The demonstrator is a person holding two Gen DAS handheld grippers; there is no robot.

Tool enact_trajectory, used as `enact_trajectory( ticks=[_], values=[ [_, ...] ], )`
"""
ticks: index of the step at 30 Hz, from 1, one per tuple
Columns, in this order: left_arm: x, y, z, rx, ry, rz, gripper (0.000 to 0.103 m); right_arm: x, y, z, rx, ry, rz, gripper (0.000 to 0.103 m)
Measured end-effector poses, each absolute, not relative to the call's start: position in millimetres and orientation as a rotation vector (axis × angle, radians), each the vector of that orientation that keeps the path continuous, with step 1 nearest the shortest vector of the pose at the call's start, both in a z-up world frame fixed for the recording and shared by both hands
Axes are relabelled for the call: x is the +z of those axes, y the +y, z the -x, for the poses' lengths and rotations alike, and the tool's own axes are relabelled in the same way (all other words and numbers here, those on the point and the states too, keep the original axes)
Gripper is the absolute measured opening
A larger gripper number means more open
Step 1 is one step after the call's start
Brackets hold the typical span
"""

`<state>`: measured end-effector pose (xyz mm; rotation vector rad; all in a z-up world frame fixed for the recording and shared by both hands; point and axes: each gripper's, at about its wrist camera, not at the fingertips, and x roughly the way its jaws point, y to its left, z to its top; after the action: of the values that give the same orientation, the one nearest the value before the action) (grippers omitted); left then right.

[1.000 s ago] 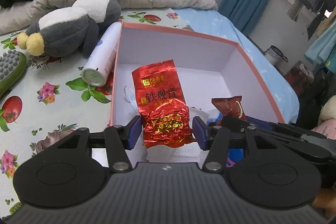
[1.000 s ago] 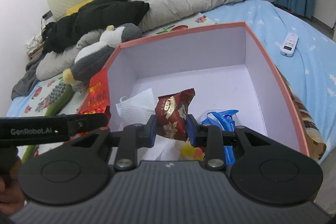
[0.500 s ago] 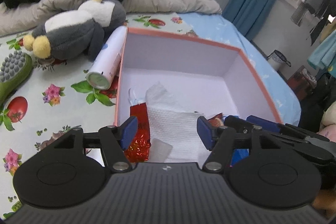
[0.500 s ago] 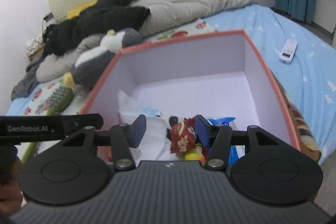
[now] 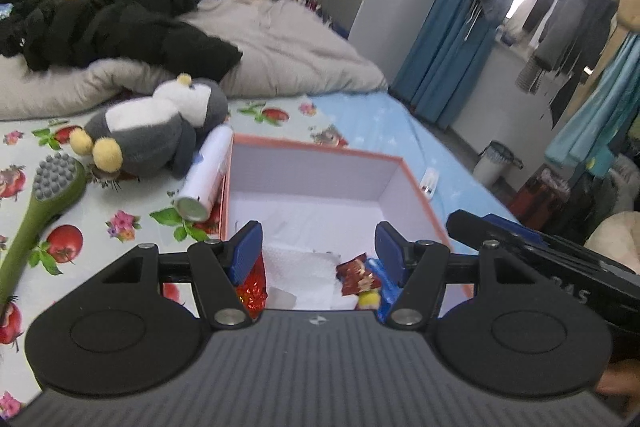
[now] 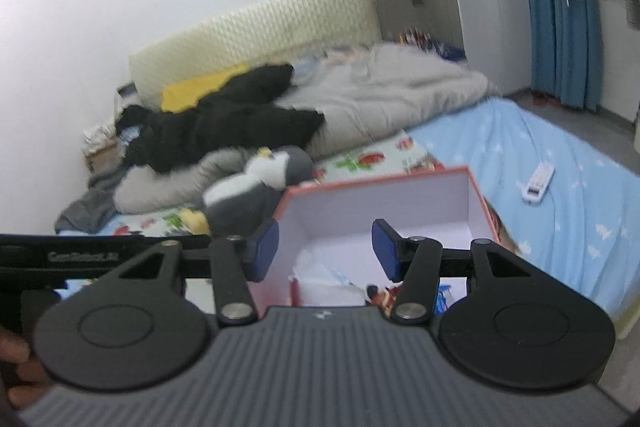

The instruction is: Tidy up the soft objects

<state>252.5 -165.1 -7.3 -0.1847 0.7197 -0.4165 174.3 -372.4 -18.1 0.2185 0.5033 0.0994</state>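
Note:
A pink-rimmed box (image 5: 316, 149) with white walls sits on the bed; it also shows in the right wrist view (image 6: 376, 183). Inside lie a red foil tea packet (image 5: 252, 293), a white tissue (image 5: 304, 267), a dark red snack packet (image 5: 358, 277) and a blue wrapper (image 5: 384, 291). My left gripper (image 5: 318, 251) is open and empty above the box's near edge. My right gripper (image 6: 325, 247) is open and empty, raised above the box. A grey and white penguin plush (image 5: 154, 131) lies left of the box, also in the right wrist view (image 6: 256, 191).
A white spray can (image 5: 206, 175) lies against the box's left wall. A green massage brush (image 5: 44, 203) lies at far left. Black clothing (image 5: 116, 23) and a grey duvet (image 5: 288, 55) lie behind. A white remote (image 6: 538, 183) lies on the blue sheet.
Both grippers opened and let go: the red foil packet and the snack packet dropped into the box. Both grippers then rose and pulled back from it.

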Motion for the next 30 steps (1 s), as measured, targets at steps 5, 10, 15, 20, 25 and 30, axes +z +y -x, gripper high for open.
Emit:
enact_trajectory(
  ticks=[5,10,15,20,25,30],
  values=[
    [17,-156,-222,-0.437,0.677,0.180,0.068,4,-368,-148,0.093,0.460,-0.198,0.055],
    [32,-144,-192,-0.445,0.644,0.183,0.068,16,-360,-127,0.089,0.442,-0.178,0.055],
    [48,-129,-167,-0.434,0.608,0.189,0.068,19,-353,-110,0.090,0.443,-0.174,0.055],
    [54,-120,-145,-0.428,0.601,0.189,0.068,19,-346,-95,0.091,0.457,-0.162,0.055],
    [48,-112,-127,-0.407,0.615,0.190,0.068,18,-340,-84,0.087,0.480,-0.137,0.055],
    [40,-108,-115,-0.396,0.637,0.187,0.068,9,-335,-77,0.085,0.512,-0.147,0.055]
  ],
)
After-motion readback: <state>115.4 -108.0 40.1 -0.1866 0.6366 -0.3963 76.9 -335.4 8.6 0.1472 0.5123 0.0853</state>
